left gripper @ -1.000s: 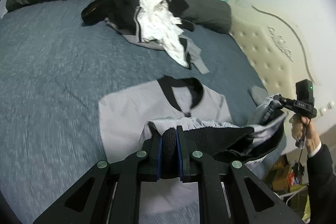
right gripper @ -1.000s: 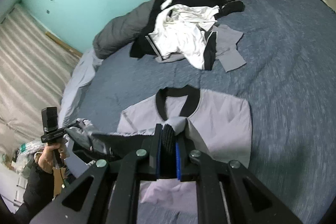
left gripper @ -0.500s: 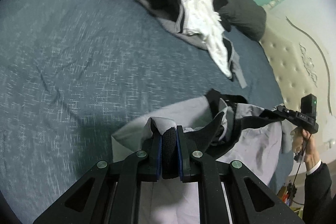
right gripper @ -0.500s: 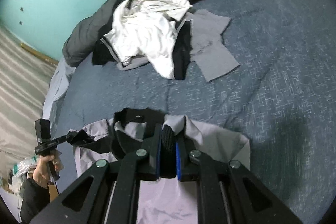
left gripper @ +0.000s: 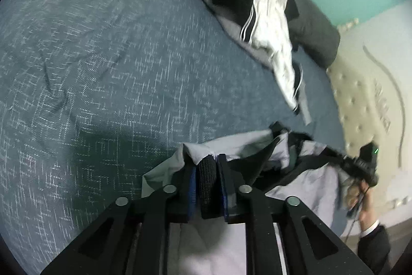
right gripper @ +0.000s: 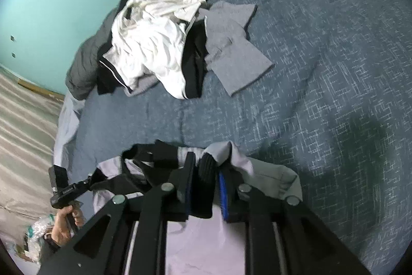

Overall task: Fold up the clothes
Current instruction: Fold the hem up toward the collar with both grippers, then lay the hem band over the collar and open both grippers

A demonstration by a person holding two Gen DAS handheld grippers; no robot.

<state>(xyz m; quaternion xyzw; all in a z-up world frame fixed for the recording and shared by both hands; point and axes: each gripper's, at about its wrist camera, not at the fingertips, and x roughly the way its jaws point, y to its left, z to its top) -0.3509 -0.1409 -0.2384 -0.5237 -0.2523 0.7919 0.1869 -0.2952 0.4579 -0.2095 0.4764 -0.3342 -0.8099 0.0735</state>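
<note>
Two grippers, left gripper (left gripper: 207, 172) and right gripper (right gripper: 206, 173), clamp one shirt (left gripper: 244, 146)

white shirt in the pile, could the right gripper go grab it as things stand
Probably not yet: the right gripper is shut on the grey shirt. The path over the blue bedspread to the white shirt looks free.

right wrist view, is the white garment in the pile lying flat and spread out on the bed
No, the white garment lies crumpled on top of black and grey clothes in a heap at the far side of the blue bedspread.
</note>
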